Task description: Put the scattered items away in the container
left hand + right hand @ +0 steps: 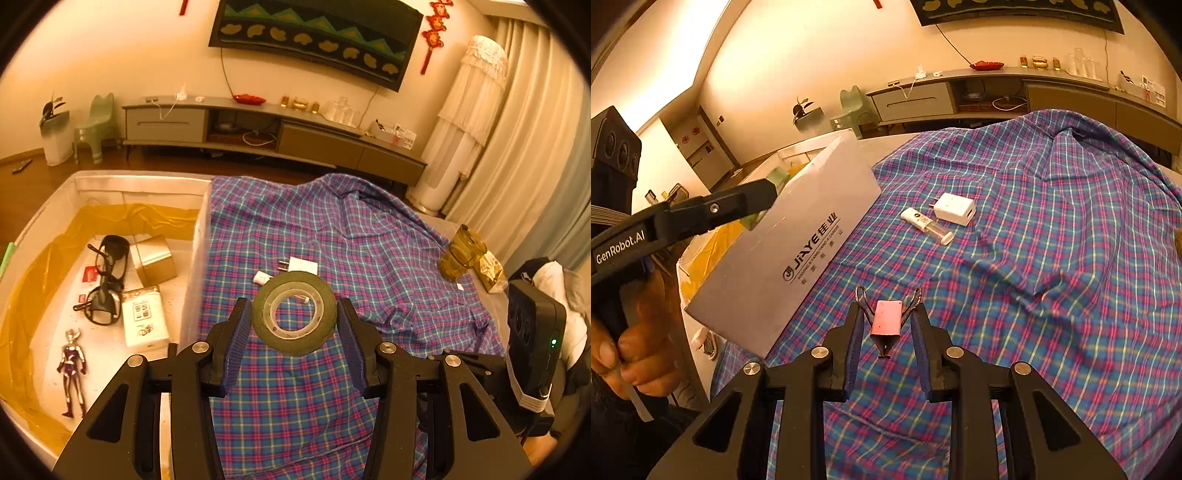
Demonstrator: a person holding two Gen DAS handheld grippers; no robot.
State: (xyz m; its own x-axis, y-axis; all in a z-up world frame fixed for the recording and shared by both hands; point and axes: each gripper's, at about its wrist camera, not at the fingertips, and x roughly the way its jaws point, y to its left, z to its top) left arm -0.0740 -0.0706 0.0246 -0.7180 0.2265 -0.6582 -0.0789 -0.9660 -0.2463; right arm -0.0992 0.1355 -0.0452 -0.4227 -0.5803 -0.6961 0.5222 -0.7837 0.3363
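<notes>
My left gripper [293, 319] is shut on a green tape roll [294, 312] and holds it above the plaid cloth [369, 258], just right of the white container [140, 184]. The container holds black glasses [107, 277], a gold box [153, 260], a white packet [144, 317] and a silver figure [72, 373]. My right gripper [886, 325] is shut on a pink binder clip [885, 323], its wire arms between the fingers. A white charger [955, 208] and a small white tube [925, 225] lie on the cloth ahead.
An olive plastic jar [460, 254] and a gold bag [489, 271] lie at the cloth's right edge. In the right wrist view the left gripper's body [683, 218] and a white JIAYE box wall [786, 251] stand at the left. A TV cabinet [258, 129] is behind.
</notes>
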